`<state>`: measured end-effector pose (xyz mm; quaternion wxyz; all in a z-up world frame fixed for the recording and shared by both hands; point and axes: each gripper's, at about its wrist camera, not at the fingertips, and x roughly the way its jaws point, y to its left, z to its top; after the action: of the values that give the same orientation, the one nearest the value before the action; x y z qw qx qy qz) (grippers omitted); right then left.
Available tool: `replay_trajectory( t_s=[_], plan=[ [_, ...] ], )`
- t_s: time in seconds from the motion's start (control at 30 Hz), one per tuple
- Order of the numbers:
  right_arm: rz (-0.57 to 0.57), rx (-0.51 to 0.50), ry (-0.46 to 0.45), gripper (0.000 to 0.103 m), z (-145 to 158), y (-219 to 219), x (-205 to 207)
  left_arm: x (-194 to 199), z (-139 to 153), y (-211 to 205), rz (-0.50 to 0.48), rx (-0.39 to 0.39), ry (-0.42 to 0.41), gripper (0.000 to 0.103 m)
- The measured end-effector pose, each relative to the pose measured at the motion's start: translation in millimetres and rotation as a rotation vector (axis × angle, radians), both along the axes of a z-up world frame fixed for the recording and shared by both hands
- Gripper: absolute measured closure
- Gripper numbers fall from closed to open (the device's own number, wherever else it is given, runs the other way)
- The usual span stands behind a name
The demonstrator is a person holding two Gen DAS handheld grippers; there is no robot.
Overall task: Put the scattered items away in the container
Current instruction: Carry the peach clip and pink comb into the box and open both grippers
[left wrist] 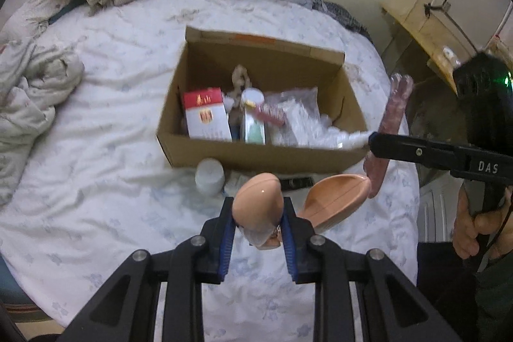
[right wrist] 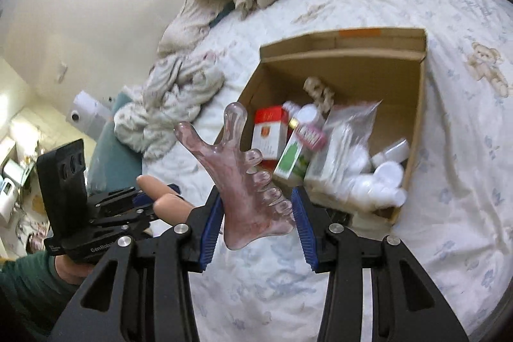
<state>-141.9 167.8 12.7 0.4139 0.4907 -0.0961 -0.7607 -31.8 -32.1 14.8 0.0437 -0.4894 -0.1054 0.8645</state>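
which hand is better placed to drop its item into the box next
Right, probably. The right gripper holds the pink massage tool level with the cardboard box, by its right corner in the left view. The left gripper holds peach spoons short of the near wall.

Both tongs [left wrist: 258, 226] [right wrist: 256, 223] are black, with blue ribbed pads [left wrist: 227, 241] and silver screws [left wrist: 141, 254]; "DAS" marks one. Dark green sleeve [right wrist: 22, 287], bare hand [left wrist: 481, 229].

Contents at right end of cardboard box [left wrist: 263, 154] smeared by motion blur, white pieces [right wrist: 381, 178] indistinct. Print on red-white carton [left wrist: 206, 114] unreadable. Small dark object [left wrist: 296, 182] on bed [left wrist: 96, 149] mostly hidden behind peach shells [left wrist: 258, 201]. Peach shells' gripped end hidden between left gripper [left wrist: 258, 215] pads.
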Motion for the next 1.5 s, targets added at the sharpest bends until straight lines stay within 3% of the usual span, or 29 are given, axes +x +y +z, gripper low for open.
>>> replay_trajectory(
  t_s=[0.23, 0.4, 0.53, 0.8, 0.9, 1.0, 1.03, 1.07, 1.1, 1.13, 1.3, 1.5],
  plan=[
    [-0.09, 0.004, -0.022, 0.056, -8.6, -1.5, -38.0, -32.9, 26.2, -10.3, 0.021, -0.017, 0.061, 0.076],
    [-0.146, 0.049, -0.049, 0.056, -27.0, -4.9, -61.5, -67.6, 28.0, -7.3, 0.023, -0.059, 0.07, 0.076],
    [-0.175, 0.089, -0.091, 0.056, -46.7, -6.1, -72.9, -95.2, 16.9, -5.6, 0.032, -0.073, 0.059, 0.076],
    [-0.2, 0.207, -0.077, 0.056, -55.8, -10.1, -77.3, -147.8, -28.2, 2.9, 0.041, -0.134, -0.01, 0.076],
    [-0.223, 0.228, -0.087, 0.05, -59.3, -8.6, -80.4, -157.6, -34.0, 5.9, 0.057, -0.138, 0.002, 0.076],
    [-0.249, 0.244, -0.046, 0.027, -51.5, -7.2, -80.8, -165.2, -35.8, 7.4, 0.072, -0.125, -0.002, 0.075],
    [-0.254, 0.245, -0.031, 0.026, -48.2, -7.0, -80.7, -167.2, -36.1, 8.0, 0.078, -0.124, -0.006, 0.072],
    [-0.253, 0.239, -0.02, 0.026, -44.9, -7.0, -80.1, -169.3, -36.2, 9.2, 0.083, -0.142, -0.016, 0.054],
    [-0.25, 0.234, -0.018, 0.026, -42.8, -7.0, -79.7, -171.1, -35.9, 10.2, 0.089, -0.159, -0.024, 0.027],
    [-0.245, 0.23, -0.018, 0.026, -41.3, -7.1, -79.3, -171.2, -33.9, 9.9, 0.097, -0.17, -0.02, 0.021],
    [-0.227, 0.228, -0.03, 0.026, -41.0, -9.2, -77.4, -162.5, -16.3, 1.3, 0.132, -0.147, 0.045, 0.021],
    [-0.222, 0.212, -0.032, 0.026, -37.0, -9.5, -75.7, -146.9, -3.2, -8.1, 0.145, -0.111, 0.061, 0.021]
  ],
)
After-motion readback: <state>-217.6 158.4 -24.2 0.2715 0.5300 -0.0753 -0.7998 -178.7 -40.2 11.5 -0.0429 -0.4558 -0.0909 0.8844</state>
